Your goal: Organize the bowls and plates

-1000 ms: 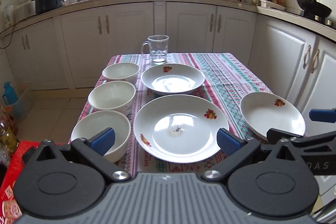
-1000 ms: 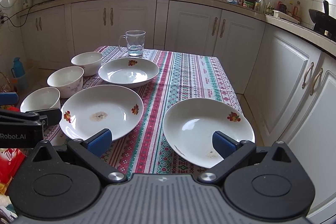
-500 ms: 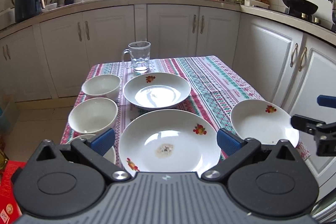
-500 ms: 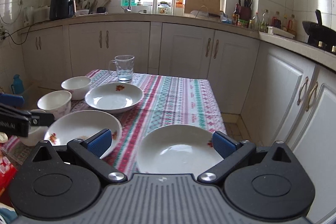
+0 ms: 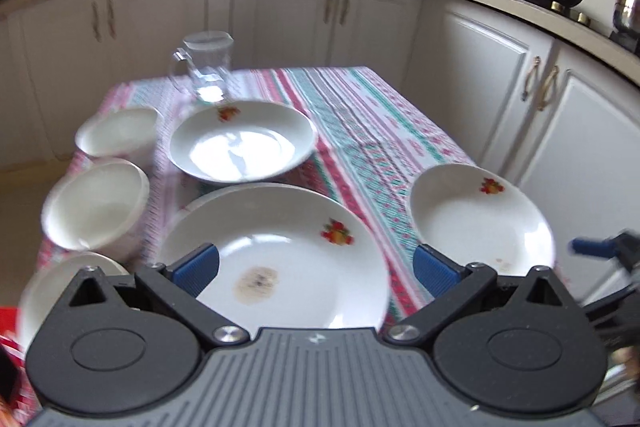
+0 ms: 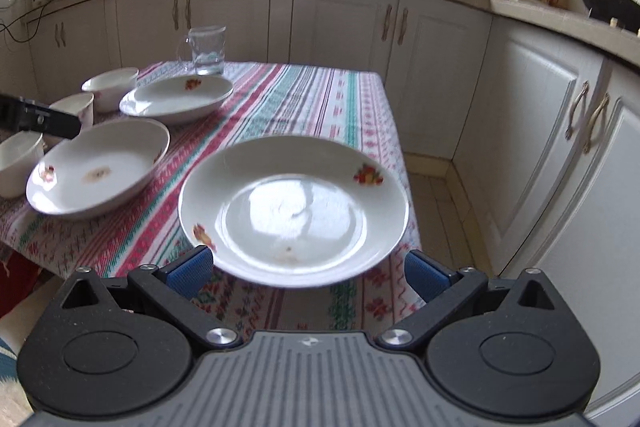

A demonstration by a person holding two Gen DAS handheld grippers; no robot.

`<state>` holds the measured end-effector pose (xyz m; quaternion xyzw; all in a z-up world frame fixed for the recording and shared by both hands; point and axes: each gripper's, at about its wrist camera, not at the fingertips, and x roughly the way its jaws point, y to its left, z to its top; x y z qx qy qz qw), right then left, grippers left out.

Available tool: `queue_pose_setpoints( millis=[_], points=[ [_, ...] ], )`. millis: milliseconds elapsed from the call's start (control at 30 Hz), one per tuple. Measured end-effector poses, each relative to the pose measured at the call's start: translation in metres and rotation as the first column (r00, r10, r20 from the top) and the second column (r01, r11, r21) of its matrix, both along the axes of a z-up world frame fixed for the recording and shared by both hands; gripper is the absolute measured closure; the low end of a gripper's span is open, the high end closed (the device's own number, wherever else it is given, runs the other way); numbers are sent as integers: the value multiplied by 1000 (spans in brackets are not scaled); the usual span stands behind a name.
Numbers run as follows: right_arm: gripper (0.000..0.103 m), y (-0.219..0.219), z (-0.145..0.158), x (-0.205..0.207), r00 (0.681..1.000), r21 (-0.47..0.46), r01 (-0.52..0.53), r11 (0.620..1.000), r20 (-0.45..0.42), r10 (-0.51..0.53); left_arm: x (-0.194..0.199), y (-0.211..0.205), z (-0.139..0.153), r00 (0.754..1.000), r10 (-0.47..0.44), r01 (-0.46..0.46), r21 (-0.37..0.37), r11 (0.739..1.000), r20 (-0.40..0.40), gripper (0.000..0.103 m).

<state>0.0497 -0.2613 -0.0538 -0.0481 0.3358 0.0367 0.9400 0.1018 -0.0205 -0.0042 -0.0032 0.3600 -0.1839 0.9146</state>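
Well, nothing is stacked yet: three plates, including the near plate (image 6: 294, 211), and three bowls (image 5: 94, 205) sit apart on the worktop (image 6: 320, 99). The right gripper (image 6: 306, 273) hovers just before that plate, jaws spread and empty; the left gripper (image 5: 316, 267) likewise over the stained plate (image 5: 276, 259).
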Motion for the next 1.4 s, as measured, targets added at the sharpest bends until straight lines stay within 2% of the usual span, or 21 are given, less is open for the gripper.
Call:
queue_pose_setpoints(
  millis=[67,267,367,600,733,900,967,1267,1400],
  points=[
    [0,-1,-11,4,1000,14,-11,1000,-26,11,6,-4,-3,1000,-14,14,-4,1000,-24,1],
    [0,-6,-29,17,997,34,-21,999,-75,24,15,-25,-7,997,-80,81,63,995,-20,1],
    [0,-9,-34,22,995,42,-36,998,-86,40,23,-36,-7,992,-119,121,65,991,-31,1],
    [0,-12,-36,32,994,29,-73,997,-77,75,45,-64,-5,979,-200,204,97,974,-48,1],
    [0,-15,-38,29,994,31,-96,995,-51,97,60,-83,-4,960,-269,275,88,957,-75,1],
    [0,-20,-44,18,993,40,-119,992,32,118,81,-112,-8,927,-359,370,104,923,-106,1],
    [0,-22,-45,16,992,41,-123,992,48,121,91,-124,-12,907,-401,415,105,904,-128,1],
    [0,-26,-47,13,987,42,-151,988,69,148,120,-166,-29,814,-530,566,117,816,-239,3],
    [0,-27,-48,13,984,42,-163,986,75,160,132,-175,-37,773,-564,615,127,778,-291,12]
  ],
)
